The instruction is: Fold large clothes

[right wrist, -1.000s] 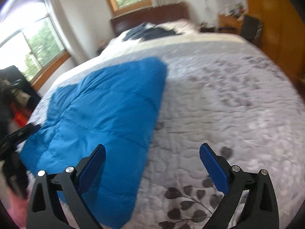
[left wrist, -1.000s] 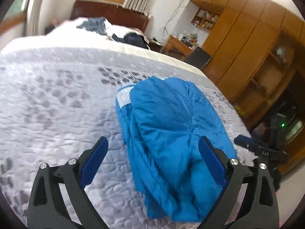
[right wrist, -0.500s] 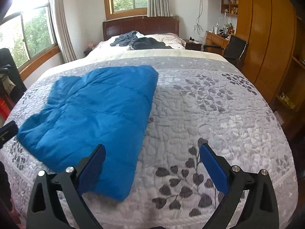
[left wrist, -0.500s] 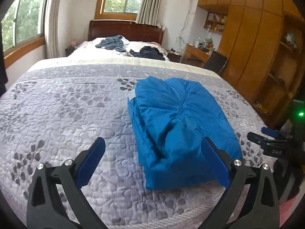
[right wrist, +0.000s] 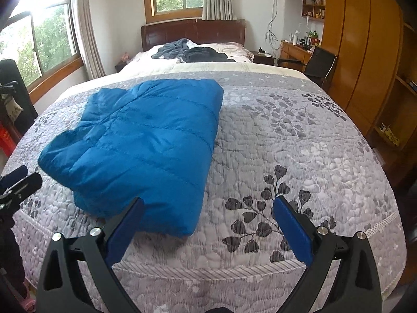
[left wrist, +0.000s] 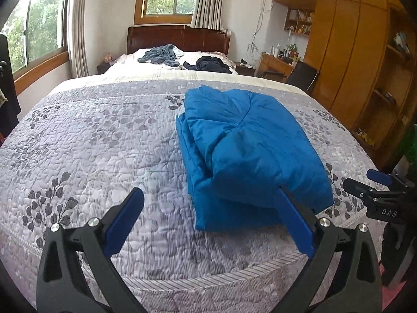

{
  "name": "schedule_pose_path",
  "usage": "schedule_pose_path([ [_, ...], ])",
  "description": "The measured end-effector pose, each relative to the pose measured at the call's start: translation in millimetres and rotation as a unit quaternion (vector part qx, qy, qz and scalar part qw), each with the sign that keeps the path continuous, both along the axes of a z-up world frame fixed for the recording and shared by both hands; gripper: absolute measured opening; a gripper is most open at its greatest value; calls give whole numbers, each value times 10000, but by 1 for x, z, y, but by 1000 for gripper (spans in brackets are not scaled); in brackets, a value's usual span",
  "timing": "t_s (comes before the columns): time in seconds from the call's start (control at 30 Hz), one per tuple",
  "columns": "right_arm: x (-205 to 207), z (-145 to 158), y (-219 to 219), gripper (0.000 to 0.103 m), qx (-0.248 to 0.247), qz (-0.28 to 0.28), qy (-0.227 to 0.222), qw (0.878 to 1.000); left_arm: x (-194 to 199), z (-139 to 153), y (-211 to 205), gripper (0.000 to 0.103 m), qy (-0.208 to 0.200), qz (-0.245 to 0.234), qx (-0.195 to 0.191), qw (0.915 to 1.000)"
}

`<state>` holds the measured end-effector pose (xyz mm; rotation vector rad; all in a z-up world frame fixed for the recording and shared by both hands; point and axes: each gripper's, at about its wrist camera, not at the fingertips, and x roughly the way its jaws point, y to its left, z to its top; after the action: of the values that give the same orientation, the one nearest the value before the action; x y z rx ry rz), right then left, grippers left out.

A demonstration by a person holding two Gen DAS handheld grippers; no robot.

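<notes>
Lying lengthwise toward twelve o'clock, the blue jacket (left wrist: 247, 146) is sitting nearer the left gripper (left wrist: 208, 219); both grippers' fingers (right wrist: 125, 224) are hanging open, empty.

quilted bedspread (left wrist: 104, 143), wooden wardrobe (left wrist: 346, 52)
</notes>
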<state>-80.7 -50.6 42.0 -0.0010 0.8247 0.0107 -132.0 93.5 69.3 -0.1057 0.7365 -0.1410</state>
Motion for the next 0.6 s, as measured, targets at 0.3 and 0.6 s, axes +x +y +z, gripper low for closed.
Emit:
schedule_pose_path([
  [0.3, -8, -2, 15, 99, -104, 75, 24, 9999, -11, -2, 1, 100, 49, 156, 170, 9997],
  [0.6, -7, -3, 17, 99, -200, 40, 62, 9998, -12, -9, 2, 100, 208, 158, 180, 9995],
])
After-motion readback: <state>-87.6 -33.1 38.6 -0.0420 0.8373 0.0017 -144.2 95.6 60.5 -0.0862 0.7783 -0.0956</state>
